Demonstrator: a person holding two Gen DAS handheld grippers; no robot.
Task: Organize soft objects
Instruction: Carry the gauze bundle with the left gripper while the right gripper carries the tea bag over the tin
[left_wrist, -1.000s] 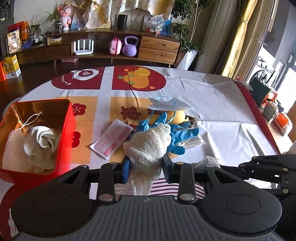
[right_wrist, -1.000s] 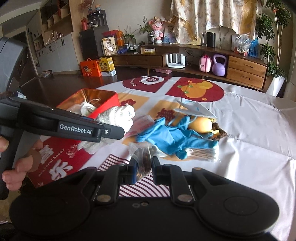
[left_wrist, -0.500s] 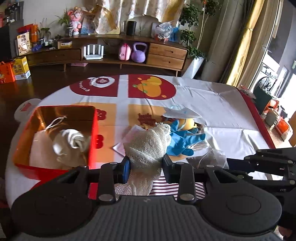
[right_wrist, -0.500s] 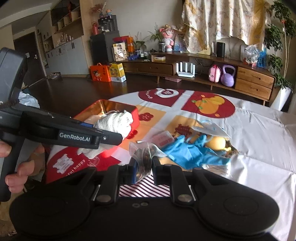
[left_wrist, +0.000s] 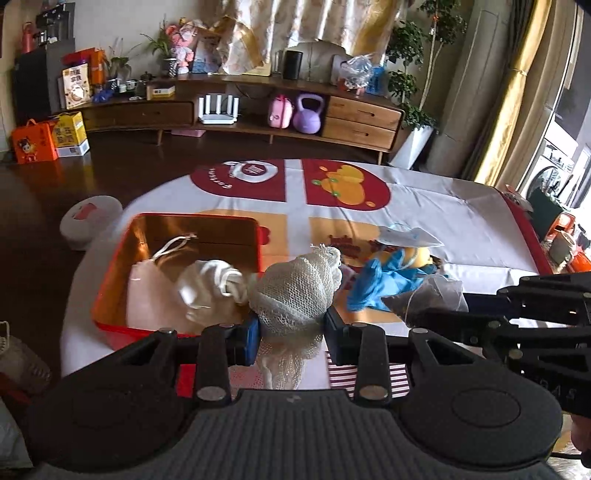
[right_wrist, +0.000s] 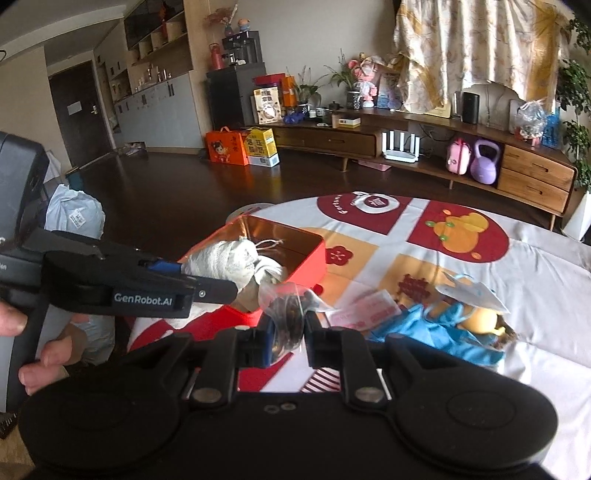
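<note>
My left gripper (left_wrist: 291, 332) is shut on a white mesh cloth bundle (left_wrist: 295, 291) and holds it in the air by the near right corner of the red tin box (left_wrist: 110, 291). The bundle also shows in the right wrist view (right_wrist: 221, 260) over the box (right_wrist: 314, 258). My right gripper (right_wrist: 289, 334) is shut on a clear plastic bag with dark contents (right_wrist: 286, 310), lifted above the table; in the left wrist view the bag (left_wrist: 424, 299) hangs at the right. The box holds a drawstring pouch (left_wrist: 147, 291) and a white cloth (left_wrist: 207, 284).
On the patterned tablecloth (left_wrist: 443, 214) lie a blue glove (left_wrist: 384, 284), a yellow plush toy (left_wrist: 417, 254), a white mask (left_wrist: 410, 236) and a pink packet (right_wrist: 365, 314). A striped cloth (right_wrist: 321, 380) lies near me. A white round object (left_wrist: 90, 218) stands beyond the table's left edge.
Both grippers have risen and swung left towards the red box, each still holding its item. The mesh bundle is now beside the box's near right corner.
</note>
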